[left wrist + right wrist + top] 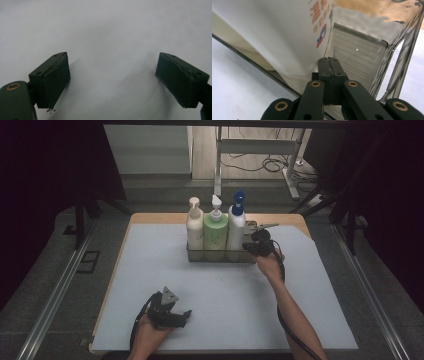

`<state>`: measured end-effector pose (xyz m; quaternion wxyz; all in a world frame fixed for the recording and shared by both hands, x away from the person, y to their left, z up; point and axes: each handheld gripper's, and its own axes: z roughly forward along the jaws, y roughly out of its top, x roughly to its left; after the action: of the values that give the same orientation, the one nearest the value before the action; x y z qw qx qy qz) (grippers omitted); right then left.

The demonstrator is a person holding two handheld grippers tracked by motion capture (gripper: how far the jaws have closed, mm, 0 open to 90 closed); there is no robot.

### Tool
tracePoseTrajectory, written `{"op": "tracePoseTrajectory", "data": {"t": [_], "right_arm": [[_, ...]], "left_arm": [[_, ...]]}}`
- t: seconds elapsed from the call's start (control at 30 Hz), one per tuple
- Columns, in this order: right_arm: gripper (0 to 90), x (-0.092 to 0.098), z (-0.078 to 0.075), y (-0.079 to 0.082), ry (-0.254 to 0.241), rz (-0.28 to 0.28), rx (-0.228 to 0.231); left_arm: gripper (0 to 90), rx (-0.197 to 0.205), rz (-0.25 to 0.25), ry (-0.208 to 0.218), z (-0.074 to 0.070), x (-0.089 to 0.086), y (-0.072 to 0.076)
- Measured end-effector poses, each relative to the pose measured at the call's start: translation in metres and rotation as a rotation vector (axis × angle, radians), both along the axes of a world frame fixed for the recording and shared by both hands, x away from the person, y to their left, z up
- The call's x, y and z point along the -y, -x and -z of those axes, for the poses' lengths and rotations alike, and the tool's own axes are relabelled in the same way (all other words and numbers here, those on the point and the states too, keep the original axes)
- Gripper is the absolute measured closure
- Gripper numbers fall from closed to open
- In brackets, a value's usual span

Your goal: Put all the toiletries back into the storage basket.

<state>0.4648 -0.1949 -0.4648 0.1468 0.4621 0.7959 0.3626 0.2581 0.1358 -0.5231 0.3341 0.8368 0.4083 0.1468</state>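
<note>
Right gripper (251, 247) reaches my outstretched arm to the metal caddy (220, 256); its own view shows jaws pressed together against the rim beside the white bottle (274, 32). My left gripper (112, 77) rests low, jaws apart over the white mat (150, 285).

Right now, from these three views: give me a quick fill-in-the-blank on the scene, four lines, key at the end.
1. The rack holds ___ pump bottles.
2. The middle bottle is ___ in colour.
3. The left gripper has its jaws ___ over the white mat.
4. The right gripper has its jaws ___, at the rack's right end beside the white bottle.

Missing words: three; green; open; shut
</note>
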Motion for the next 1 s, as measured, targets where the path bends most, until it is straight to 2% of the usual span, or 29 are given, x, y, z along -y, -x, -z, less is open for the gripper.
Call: {"op": "tracePoseTrajectory", "data": {"t": [0.13,0.43,0.67,0.87,1.0], "right_arm": [[89.7,-0.0021,-0.0022,-0.0035,0.003,0.011,0.011],[89.9,-0.0041,-0.0035,-0.0025,-0.003,0.019,-0.007],[89.9,-0.0051,-0.0040,0.0011,0.006,0.001,-0.007],[89.7,-0.0033,-0.0022,0.0006,-0.007,-0.002,-0.008],[84.6,-0.0016,-0.0022,0.0006,-0.001,0.003,-0.007]], "left_arm": [[11.9,0.001,0.001,0.000,0.0000,0.0000,0.0000],[11.9,0.000,0.000,0.001,0.0000,0.0000,-0.0001],[11.9,0.000,0.000,0.000,0.0000,0.0000,-0.0001],[11.9,0.000,0.000,0.000,0.0000,0.0001,0.0000],[11.9,0.001,0.000,0.000,0.0001,0.0000,0.0000]]}}
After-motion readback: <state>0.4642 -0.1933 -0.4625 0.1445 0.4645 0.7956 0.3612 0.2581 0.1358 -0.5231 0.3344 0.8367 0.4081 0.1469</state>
